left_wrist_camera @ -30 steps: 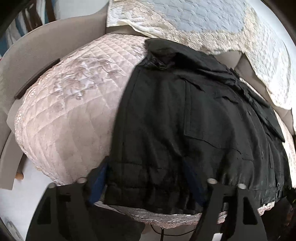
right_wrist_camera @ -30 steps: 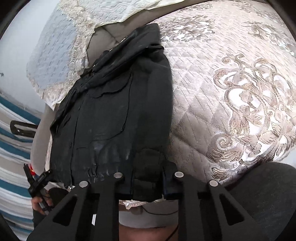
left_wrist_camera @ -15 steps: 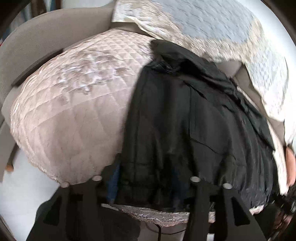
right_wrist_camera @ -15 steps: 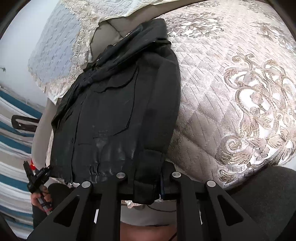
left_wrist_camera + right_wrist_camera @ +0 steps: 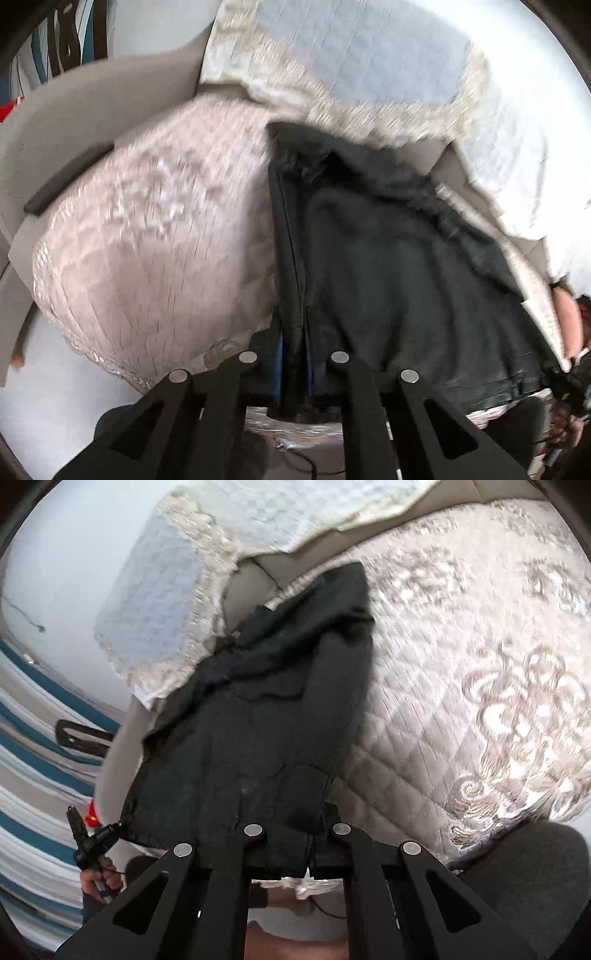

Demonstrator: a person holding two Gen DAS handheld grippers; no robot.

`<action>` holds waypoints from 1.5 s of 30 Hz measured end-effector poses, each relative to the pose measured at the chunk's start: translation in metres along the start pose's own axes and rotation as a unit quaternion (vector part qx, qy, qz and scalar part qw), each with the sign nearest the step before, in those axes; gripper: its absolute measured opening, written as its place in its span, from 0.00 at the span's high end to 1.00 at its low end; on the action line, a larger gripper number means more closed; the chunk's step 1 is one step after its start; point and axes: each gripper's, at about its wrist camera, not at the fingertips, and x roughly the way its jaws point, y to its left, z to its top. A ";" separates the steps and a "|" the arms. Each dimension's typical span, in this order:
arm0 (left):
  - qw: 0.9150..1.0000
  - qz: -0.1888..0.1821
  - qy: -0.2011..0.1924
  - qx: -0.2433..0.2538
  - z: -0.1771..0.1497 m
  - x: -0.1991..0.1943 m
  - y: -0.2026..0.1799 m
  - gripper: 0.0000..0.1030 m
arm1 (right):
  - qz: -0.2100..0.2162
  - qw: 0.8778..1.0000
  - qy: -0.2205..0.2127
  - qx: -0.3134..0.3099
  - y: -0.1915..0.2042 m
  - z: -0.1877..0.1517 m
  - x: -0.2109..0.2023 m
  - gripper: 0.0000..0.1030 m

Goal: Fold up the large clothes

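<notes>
A large black jacket (image 5: 399,266) lies lengthwise on a quilted beige sofa cover (image 5: 155,236), collar at the far end. My left gripper (image 5: 293,365) is shut on the jacket's near hem at its left edge. My right gripper (image 5: 297,834) is shut on the near hem of the jacket (image 5: 258,731) at its right edge, and the cloth bunches between the fingers. The other gripper (image 5: 86,840) shows at the hem's left corner in the right wrist view.
A pale blue lace-edged cover (image 5: 369,48) drapes over the sofa back behind the jacket. The sofa cover with its scroll pattern (image 5: 517,709) spreads to the right. A grey armrest (image 5: 74,122) stands at the left. White floor (image 5: 55,398) lies below the sofa's front edge.
Both grippers have closed on the jacket's near hem. The hem has lifted and the cloth has gathered narrower toward the fingers. Both views have shifted and are blurred by motion.
</notes>
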 end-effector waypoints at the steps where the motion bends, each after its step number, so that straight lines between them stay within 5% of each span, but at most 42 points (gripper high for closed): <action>1: 1.000 -0.015 -0.013 -0.001 0.001 -0.013 -0.002 0.91 | 0.010 1.000 -0.006 -0.001 0.003 0.001 -0.009 0.94; 8: 0.995 -0.078 -0.045 -0.037 -0.007 -0.062 0.011 0.92 | 0.047 0.998 -0.029 0.003 0.011 -0.001 -0.047 0.94; 14: 0.992 -0.105 -0.042 -0.058 -0.014 -0.059 0.014 0.92 | 0.056 0.998 -0.033 0.001 0.016 0.002 -0.055 0.94; 26: 0.985 -0.135 -0.103 -0.006 0.080 -0.046 -0.027 0.92 | 0.112 0.990 -0.068 -0.044 0.040 0.095 -0.045 0.94; 37: 0.989 -0.095 -0.097 -0.063 0.218 0.068 -0.029 0.97 | 0.083 0.995 -0.047 0.011 0.013 0.237 0.060 0.94; 45: 0.997 0.004 -0.004 -0.080 0.240 0.201 -0.012 1.00 | 0.021 0.996 0.044 0.079 -0.043 0.280 0.192 0.86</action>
